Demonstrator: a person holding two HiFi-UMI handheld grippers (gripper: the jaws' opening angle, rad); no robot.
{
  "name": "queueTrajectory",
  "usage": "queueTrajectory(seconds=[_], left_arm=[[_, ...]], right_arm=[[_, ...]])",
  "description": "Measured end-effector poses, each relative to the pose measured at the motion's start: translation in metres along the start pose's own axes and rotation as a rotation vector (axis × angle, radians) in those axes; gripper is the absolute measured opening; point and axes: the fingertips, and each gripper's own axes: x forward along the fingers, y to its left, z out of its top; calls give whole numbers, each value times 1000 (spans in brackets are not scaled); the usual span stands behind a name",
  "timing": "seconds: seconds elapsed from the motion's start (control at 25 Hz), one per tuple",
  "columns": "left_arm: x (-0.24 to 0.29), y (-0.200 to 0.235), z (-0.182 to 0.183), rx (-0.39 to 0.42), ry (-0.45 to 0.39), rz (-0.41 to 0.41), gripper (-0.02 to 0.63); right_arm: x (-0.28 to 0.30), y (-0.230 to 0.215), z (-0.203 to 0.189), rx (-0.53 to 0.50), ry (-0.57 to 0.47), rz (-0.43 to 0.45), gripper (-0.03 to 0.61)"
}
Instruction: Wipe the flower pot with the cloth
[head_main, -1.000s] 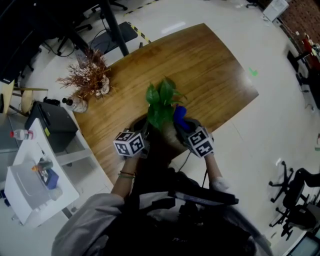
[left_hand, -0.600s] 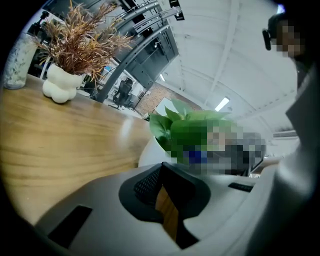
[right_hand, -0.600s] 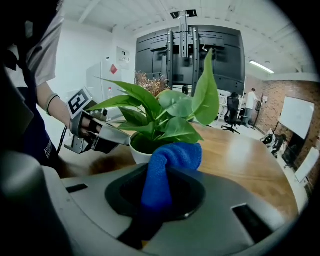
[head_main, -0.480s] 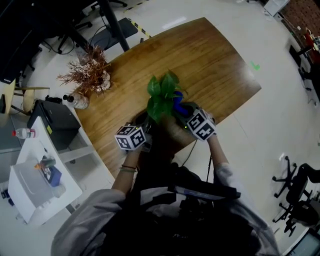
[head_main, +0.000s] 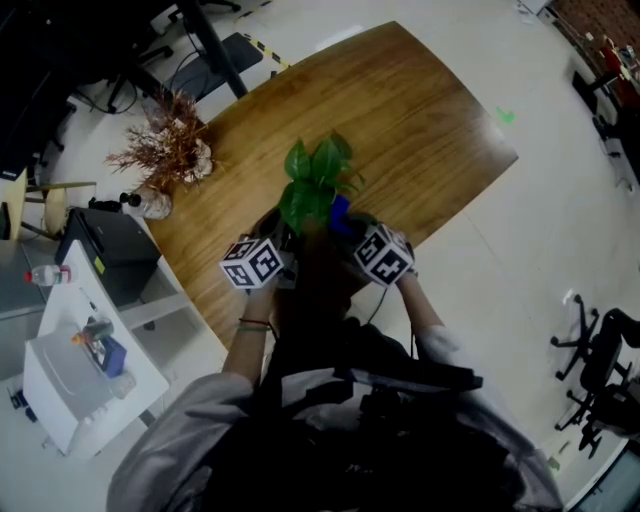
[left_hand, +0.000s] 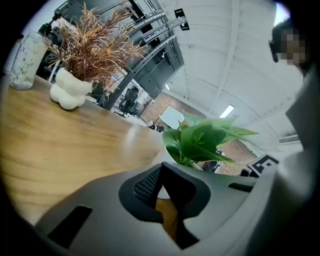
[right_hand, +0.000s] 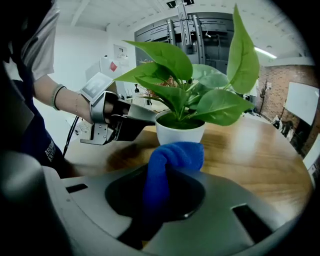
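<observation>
A leafy green plant (head_main: 312, 182) stands in a white flower pot (right_hand: 180, 133) near the front edge of the wooden table (head_main: 420, 120). My right gripper (right_hand: 170, 172) is shut on a blue cloth (right_hand: 175, 156), whose bunched end sits just in front of the pot's near wall; I cannot tell if it touches. In the head view the cloth (head_main: 338, 210) peeks out under the leaves beside the right gripper (head_main: 352, 232). My left gripper (left_hand: 162, 192) is closed on the pot's rim at the left, and from the right its fingers (right_hand: 142, 116) reach the pot's edge.
A dried brown plant in a lumpy white vase (head_main: 172, 158) and a glass jar (left_hand: 22, 62) stand at the table's far left end. Left of the table are a black box (head_main: 105, 250) and a white cart (head_main: 80, 365). An office chair (head_main: 600, 360) stands at the right.
The right gripper has drawn a little closer to the pot with the cloth. The left gripper has kept its place at the pot.
</observation>
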Motion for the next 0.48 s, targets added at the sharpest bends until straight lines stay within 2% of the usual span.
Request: queueTrajectory(seconds=[0.24, 0.48], left_arm=[[-16, -3, -1, 66, 28, 26, 6], [-38, -17, -13, 68, 37, 25, 6]], right_arm=[[-27, -8, -10, 236, -109, -85, 64], [-60, 7, -23, 361, -222, -143, 64]])
